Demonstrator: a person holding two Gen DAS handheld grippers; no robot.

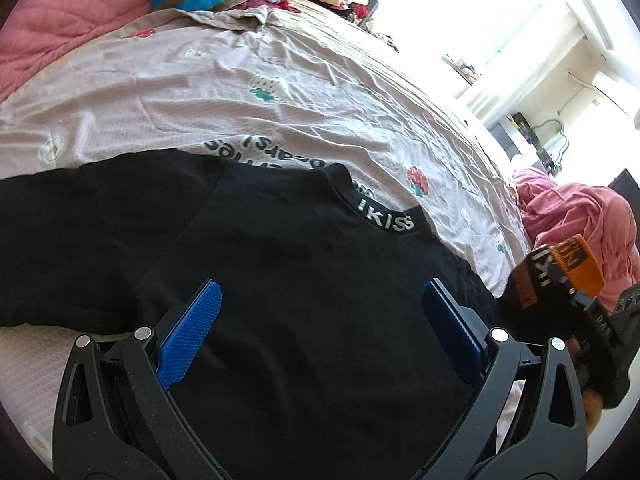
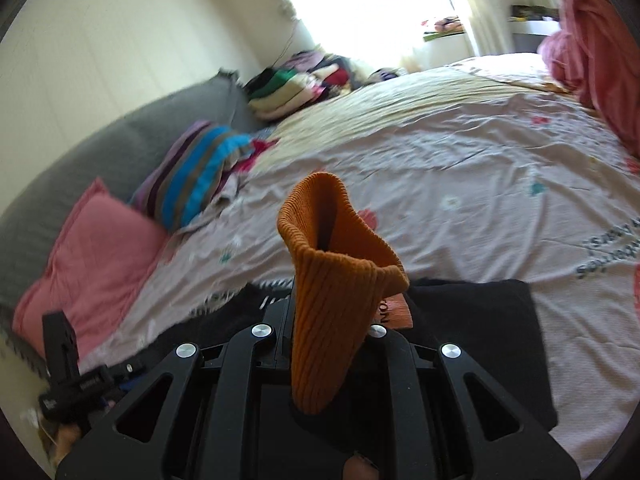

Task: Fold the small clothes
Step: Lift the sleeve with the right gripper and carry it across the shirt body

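Note:
A small black shirt (image 1: 304,280) with a white-lettered collar (image 1: 386,218) lies flat on the bed sheet (image 1: 240,92). My left gripper (image 1: 320,312) is open just above the shirt's body, its blue pads spread wide. My right gripper (image 2: 332,320) is shut on the shirt's orange ribbed cuff (image 2: 336,264), which stands up between its jaws. The black sleeve (image 2: 480,328) trails beside it. In the left wrist view the right gripper (image 1: 568,280) holds that orange cuff (image 1: 580,264) at the shirt's right edge.
A pink pillow (image 2: 96,256) and a striped folded blanket (image 2: 192,184) lie at the head of the bed. Stacked clothes (image 2: 288,88) sit by the wall. A pink cloth heap (image 1: 580,216) lies at the bed's right edge.

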